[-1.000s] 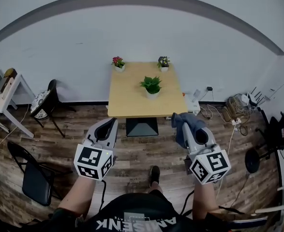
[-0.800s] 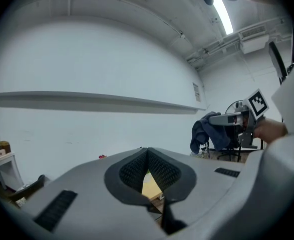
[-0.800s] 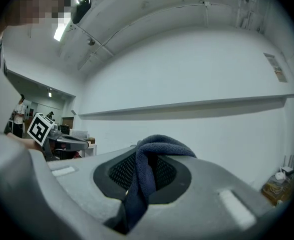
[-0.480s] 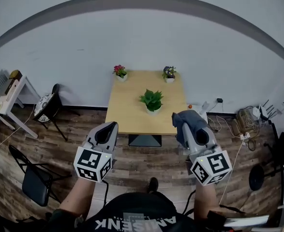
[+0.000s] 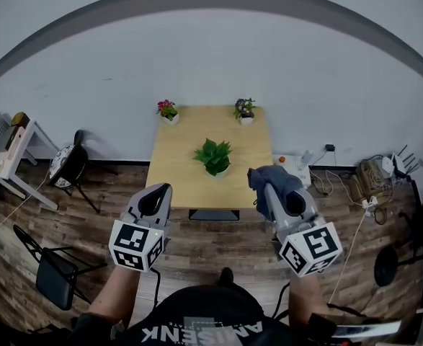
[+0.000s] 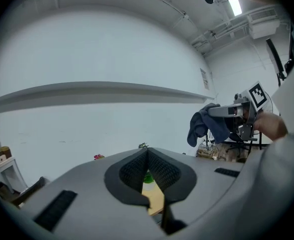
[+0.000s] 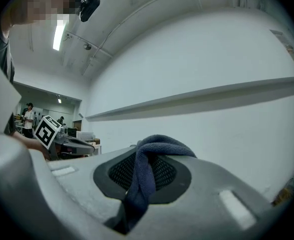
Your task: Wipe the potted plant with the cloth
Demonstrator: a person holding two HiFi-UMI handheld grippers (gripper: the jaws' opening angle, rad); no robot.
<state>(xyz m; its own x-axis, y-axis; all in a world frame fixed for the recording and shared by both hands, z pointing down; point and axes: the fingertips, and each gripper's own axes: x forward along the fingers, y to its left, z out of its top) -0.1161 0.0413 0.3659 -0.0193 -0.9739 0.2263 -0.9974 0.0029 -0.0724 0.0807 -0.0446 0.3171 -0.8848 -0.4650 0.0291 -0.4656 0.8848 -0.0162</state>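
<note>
Far left first: a white side table [image 5: 6,161] sits by the wall [image 5: 211,63]. A chair [image 5: 68,163] with a round patterned seat stands just beside it, and a black folding chair [image 5: 52,276] stands nearer on the wood floor [image 5: 218,240].

Now the left claw [image 5: 161,188], held out over the floor just short of the table's near edge. Its 2 jaws are pressed together pad to pad with nothing between them, so this one carries nothing.

Ahead, the light wooden table [image 5: 179,171] stands against the white wall with 3 plants on it. A pink-flowered pot [image 5: 167,111] is at the far left corner and a small dark-leaved pot [image 5: 244,110] at the far right corner. The potted plant [image 5: 212,157], green and leafy in a white pot, stands near the middle, a little toward the near edge. It's well apart from both claws.

On to the right claw [image 5: 267,186], by the table's near right corner. Its jaws are clamped on the dark blue cloth [image 5: 272,180]. The cloth is pinched between the pads, bunches over the tip and hangs down in folds.

Far right, a tangle of cables [image 5: 370,182] lies on the floor by the wall.
</note>
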